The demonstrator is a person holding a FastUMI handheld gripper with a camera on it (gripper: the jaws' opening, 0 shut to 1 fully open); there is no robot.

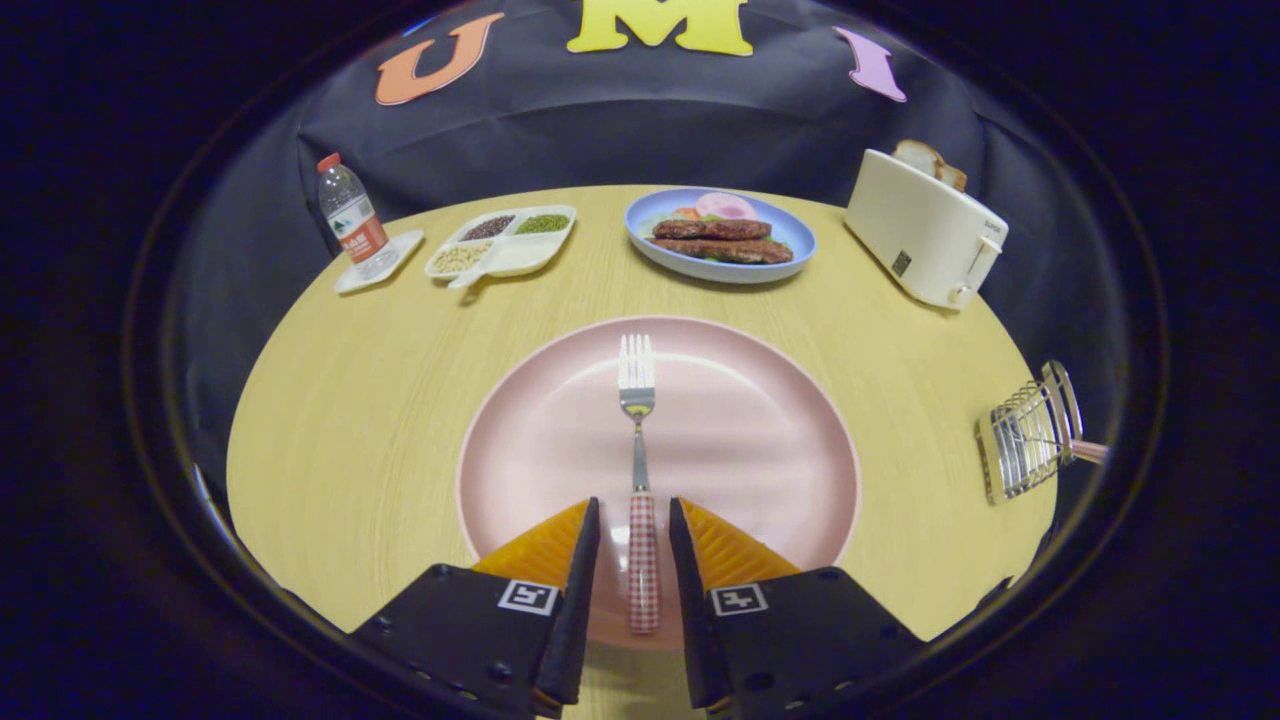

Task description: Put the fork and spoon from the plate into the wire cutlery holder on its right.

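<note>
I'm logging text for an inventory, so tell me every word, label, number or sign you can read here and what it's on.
Nothing can be quoted.
Water bottle: the label's print is too blurred to read.
Toaster: small marks on its side, too small to read.
Claw, open on either side of the fork handle: square patterned tags, no words.
</note>
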